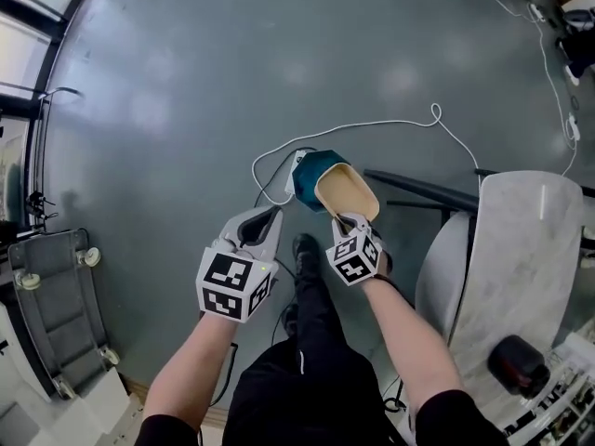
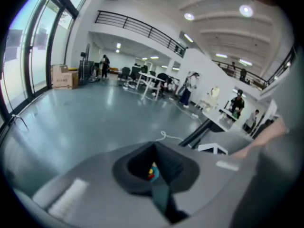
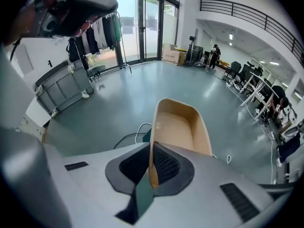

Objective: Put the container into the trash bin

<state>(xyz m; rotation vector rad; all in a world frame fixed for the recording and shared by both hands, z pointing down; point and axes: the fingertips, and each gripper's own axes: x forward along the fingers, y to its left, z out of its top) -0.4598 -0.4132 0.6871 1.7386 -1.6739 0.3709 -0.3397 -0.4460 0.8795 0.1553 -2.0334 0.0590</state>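
A shallow beige container (image 1: 346, 191) hangs tilted over the grey floor, and my right gripper (image 1: 346, 219) is shut on its near rim. In the right gripper view the container (image 3: 178, 127) stands up from between the pads of the right gripper (image 3: 151, 165). Under its far end a teal trash bin (image 1: 305, 177) stands on the floor; only a sliver of the bin (image 3: 146, 136) shows in the right gripper view. My left gripper (image 1: 270, 214) hovers left of the bin, shut with nothing held. In its own view the left gripper (image 2: 153, 167) points over the open floor.
A white cable (image 1: 372, 124) loops across the floor round the bin. A marble table (image 1: 521, 268) with a dark object (image 1: 516, 365) stands at the right, black bars (image 1: 418, 189) beside it. A grey cart (image 1: 51, 295) is at the left. The person's legs (image 1: 311, 342) are below.
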